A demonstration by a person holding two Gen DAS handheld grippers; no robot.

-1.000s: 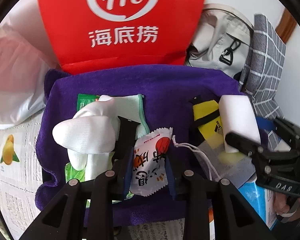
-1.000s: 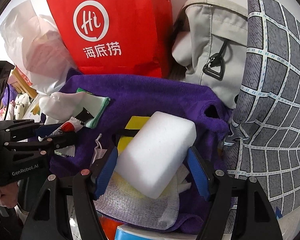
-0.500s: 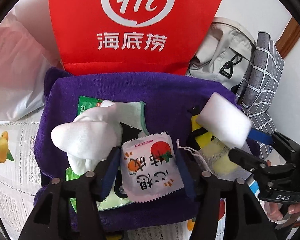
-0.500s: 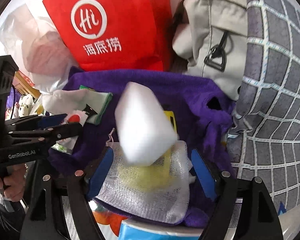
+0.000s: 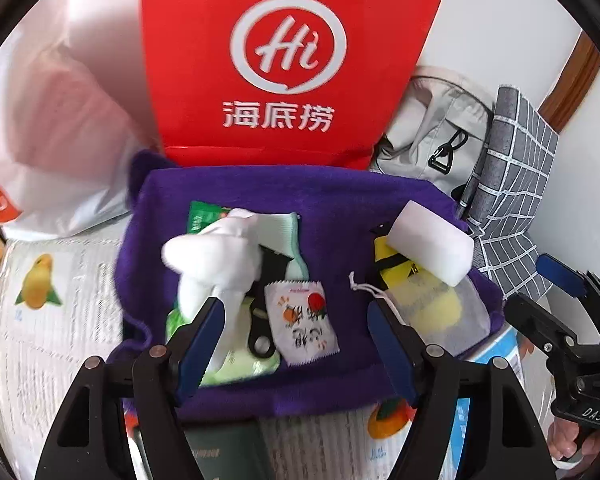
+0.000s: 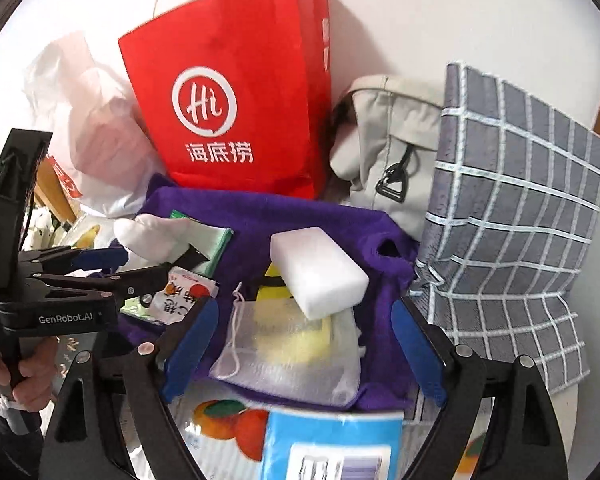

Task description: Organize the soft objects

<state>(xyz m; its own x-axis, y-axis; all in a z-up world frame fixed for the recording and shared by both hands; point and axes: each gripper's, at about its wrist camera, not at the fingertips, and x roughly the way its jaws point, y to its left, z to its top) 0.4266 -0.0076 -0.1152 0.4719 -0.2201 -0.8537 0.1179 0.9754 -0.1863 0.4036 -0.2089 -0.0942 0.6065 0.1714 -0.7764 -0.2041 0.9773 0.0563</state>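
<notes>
Now the left tongs (image 5: 296, 336) are spreading apart, gripping nothing, with the white snack sachet printed with a tomato (image 5: 303, 326) lying loose between the blue pads on the purple towel (image 5: 332, 204). The right tongs (image 6: 304, 340) are widening too, empty, over the white mesh drawstring pouch (image 6: 288, 356). Beyond, the white rectangular sponge block (image 6: 318, 270) is resting on the pouch's far edge. Farther back, a red paper bag (image 6: 236, 92) is standing.

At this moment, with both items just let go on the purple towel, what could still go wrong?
1. The white sponge lies tilted across the mesh pouch and yellow item, so it may slide off.
2. The snack packet sits between the opening fingers of the left tool; a careless move could drag it.
</notes>
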